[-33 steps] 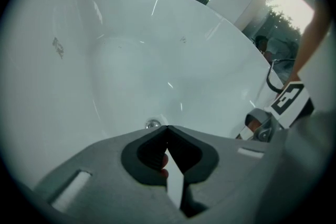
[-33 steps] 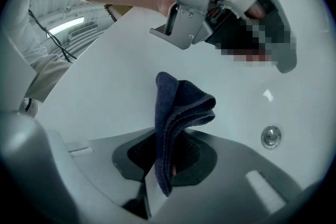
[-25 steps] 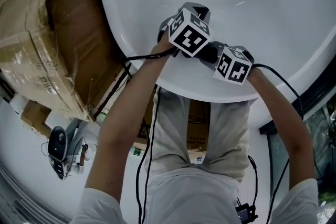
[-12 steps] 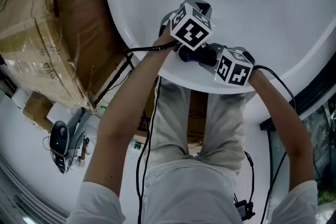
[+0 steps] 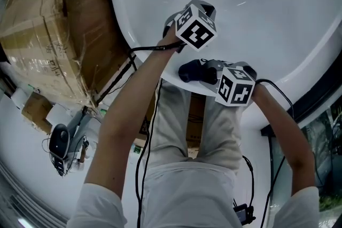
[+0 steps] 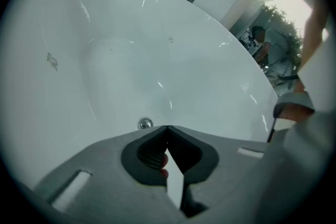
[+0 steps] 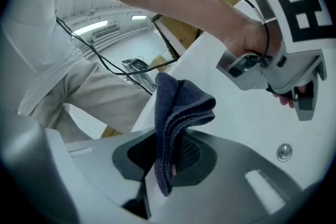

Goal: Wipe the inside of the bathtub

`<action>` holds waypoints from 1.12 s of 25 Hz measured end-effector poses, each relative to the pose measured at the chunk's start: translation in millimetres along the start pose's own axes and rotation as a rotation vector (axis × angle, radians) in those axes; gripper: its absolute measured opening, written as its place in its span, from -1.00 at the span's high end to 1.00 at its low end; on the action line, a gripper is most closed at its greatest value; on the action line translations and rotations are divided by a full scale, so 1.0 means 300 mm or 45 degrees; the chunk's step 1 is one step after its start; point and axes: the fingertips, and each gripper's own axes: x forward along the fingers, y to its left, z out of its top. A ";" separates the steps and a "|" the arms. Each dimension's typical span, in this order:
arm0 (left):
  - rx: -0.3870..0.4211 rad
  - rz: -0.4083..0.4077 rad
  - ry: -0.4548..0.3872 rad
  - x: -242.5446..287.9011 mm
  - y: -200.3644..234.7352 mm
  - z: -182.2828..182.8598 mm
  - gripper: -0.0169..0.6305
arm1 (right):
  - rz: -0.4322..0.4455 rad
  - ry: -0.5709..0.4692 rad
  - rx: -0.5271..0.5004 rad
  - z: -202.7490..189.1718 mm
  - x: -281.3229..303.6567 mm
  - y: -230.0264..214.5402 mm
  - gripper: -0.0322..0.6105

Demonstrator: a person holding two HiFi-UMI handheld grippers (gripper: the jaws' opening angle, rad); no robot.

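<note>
- Your right gripper (image 7: pixel 165 157) is clenched on the dark blue folded terry cloth (image 7: pixel 181 107). The doubled edge is nipped between the pads, and the rest bunches out past the jaw tips.
- In the head view that cloth (image 5: pixel 189 70) sits over the near rim of the glossy white bathtub (image 5: pixel 278 24), not down in the basin.
- Your left gripper (image 6: pixel 168 129) is closed on nothing, its tips meeting, and it points into the tub just short of the round metal drain (image 6: pixel 145 124).
- Expect the cloth to be light, soft and floppy. It will likely fold and drag on the slick tub wall, so a deep bite on the folded edge, as you have now, looks right.
- Only the right gripper view shows the bite on the cloth.
- Only the head view shows both grippers over the rim.
- Only the left gripper view shows a small grey mark (image 6: pixel 52 61) on the far wall.
</note>
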 end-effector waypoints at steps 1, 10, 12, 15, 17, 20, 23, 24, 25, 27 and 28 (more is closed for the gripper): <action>-0.003 0.001 -0.001 -0.001 -0.001 0.004 0.95 | 0.014 0.002 -0.007 0.003 -0.003 0.014 0.73; 0.004 0.016 -0.001 0.000 0.008 0.021 0.95 | 0.079 -0.023 -0.030 0.024 -0.062 0.043 0.73; 0.007 0.023 0.006 -0.001 0.018 0.016 0.95 | 0.044 -0.024 -0.025 0.010 -0.068 0.007 0.73; -0.018 0.024 0.006 0.005 0.024 0.014 0.95 | -0.016 -0.036 0.009 -0.019 -0.087 -0.057 0.73; -0.023 0.028 0.005 0.012 0.032 0.014 0.95 | -0.065 -0.024 0.017 -0.044 -0.098 -0.106 0.73; -0.022 0.038 0.009 0.023 0.050 0.011 0.95 | -0.117 0.031 -0.018 -0.091 -0.106 -0.164 0.73; -0.038 0.044 0.006 0.032 0.069 0.010 0.95 | -0.135 0.051 -0.023 -0.129 -0.111 -0.214 0.73; -0.039 0.046 0.006 0.036 0.074 0.010 0.95 | -0.145 0.054 -0.020 -0.139 -0.114 -0.233 0.73; -0.037 0.046 0.007 0.039 0.078 0.009 0.95 | -0.156 0.056 -0.015 -0.147 -0.116 -0.252 0.73; -0.037 0.045 0.008 0.049 0.084 0.005 0.95 | -0.178 0.066 -0.013 -0.164 -0.116 -0.286 0.73; -0.039 0.044 0.009 0.055 0.086 0.004 0.95 | -0.189 0.076 -0.017 -0.173 -0.116 -0.304 0.73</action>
